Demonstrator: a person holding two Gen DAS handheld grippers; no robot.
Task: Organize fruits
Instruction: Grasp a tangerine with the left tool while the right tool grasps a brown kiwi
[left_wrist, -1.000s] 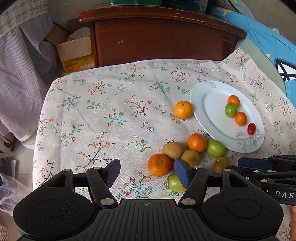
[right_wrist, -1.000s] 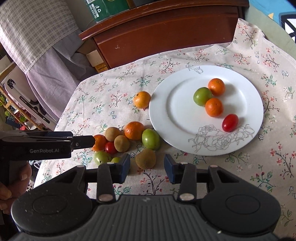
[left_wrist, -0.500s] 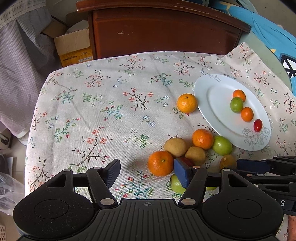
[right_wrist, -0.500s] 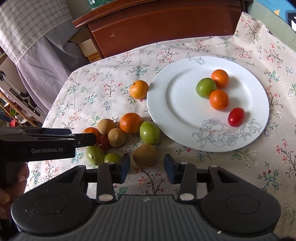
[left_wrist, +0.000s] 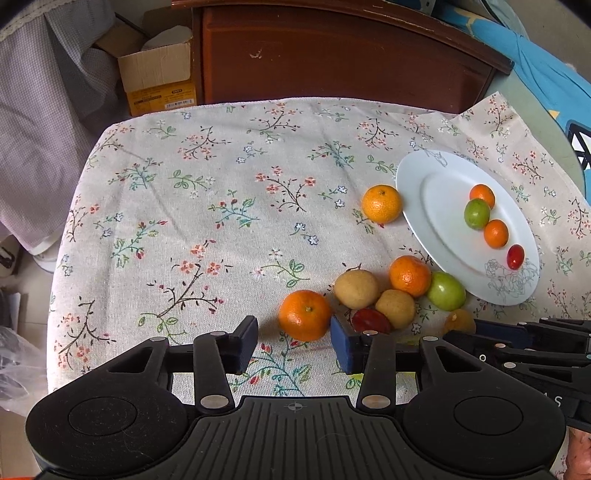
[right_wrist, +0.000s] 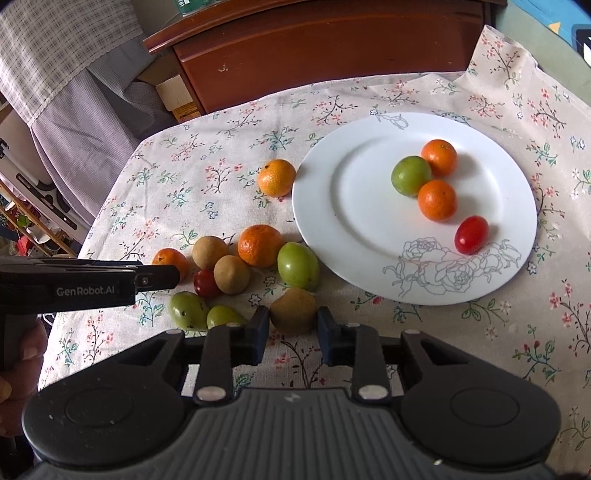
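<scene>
a brown fruit (right_wrist: 293, 310) on the surface (right_wrist: 221, 147), just short of the plate (right_wrist: 332, 229), is being closed on by the right gripper (right_wrist: 291, 330); an orange (left_wrist: 304, 319) is being closed on by the left gripper (left_wrist: 293, 341). lifting onto the plate is called for next.

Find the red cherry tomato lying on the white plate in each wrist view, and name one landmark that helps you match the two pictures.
Left wrist view: the red cherry tomato sits far right, at the near end of the fruit row on the white plate.
Right wrist view: the tomato sits right of centre, just above the plate's rose drawing.
Shared landmark: the rose drawing.
</scene>
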